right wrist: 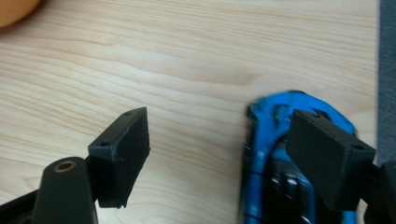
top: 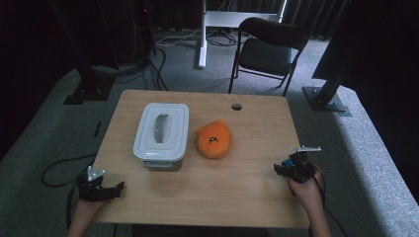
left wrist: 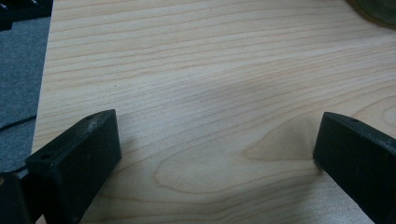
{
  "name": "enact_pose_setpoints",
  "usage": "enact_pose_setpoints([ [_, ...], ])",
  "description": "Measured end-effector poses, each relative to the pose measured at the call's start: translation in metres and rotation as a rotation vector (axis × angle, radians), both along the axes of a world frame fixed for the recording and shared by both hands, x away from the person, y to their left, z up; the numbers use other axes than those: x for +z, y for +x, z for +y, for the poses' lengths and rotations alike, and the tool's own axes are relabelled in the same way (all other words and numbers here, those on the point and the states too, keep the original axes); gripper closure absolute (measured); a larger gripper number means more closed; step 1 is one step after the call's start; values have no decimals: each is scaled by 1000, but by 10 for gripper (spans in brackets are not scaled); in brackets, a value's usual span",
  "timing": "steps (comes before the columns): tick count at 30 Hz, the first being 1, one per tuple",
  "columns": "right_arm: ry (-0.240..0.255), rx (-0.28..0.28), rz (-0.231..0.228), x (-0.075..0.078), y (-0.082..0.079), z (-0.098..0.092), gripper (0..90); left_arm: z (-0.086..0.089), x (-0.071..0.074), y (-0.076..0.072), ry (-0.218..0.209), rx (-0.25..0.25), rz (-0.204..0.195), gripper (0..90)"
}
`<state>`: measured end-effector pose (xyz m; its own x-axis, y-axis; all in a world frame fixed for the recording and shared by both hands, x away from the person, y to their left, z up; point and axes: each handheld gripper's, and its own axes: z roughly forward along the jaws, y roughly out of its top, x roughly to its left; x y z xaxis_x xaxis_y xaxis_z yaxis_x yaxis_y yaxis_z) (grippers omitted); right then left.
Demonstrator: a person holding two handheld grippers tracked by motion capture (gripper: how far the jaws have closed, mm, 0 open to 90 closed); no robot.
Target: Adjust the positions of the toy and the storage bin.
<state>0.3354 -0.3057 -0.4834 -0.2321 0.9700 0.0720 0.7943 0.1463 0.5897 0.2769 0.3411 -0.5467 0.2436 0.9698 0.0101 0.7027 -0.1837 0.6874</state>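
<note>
A blue and black object (right wrist: 258, 135) lies on the wooden table (top: 237, 197) near its right edge. In the right gripper view it sits under and behind the right-hand jaw. My right gripper (right wrist: 219, 119) is open, with bare wood between its jaws; in the high view this gripper (top: 286, 168) is at the table's right edge with the blue object (top: 289, 162) at its tips. My left gripper (top: 109, 190) rests at the near left corner. Its jaws (left wrist: 218, 122) are spread wide over bare wood.
A white lidded container (top: 161, 136) stands left of centre. An orange plush toy (top: 214, 140) sits beside it on the right, and its edge shows in the right gripper view (right wrist: 14, 9). A cable hole (top: 236, 106) is near the far edge. A black chair (top: 269, 49) stands beyond.
</note>
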Motion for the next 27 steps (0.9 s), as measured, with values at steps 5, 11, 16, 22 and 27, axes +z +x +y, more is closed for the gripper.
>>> enact_pose_setpoints([
  [5,2,35,-17,6,5,12,208,0,0,0,1,-1,0,12],
  [11,28,105,-35,18,16,36,192,0,0,0,0,-1,0,11],
  [16,39,141,-56,25,23,50,192,0,0,0,0,-1,0,12],
  [22,60,188,-84,35,34,74,192,0,0,0,0,-1,0,12],
  [27,78,219,-105,41,45,93,185,0,0,0,0,-1,0,12],
])
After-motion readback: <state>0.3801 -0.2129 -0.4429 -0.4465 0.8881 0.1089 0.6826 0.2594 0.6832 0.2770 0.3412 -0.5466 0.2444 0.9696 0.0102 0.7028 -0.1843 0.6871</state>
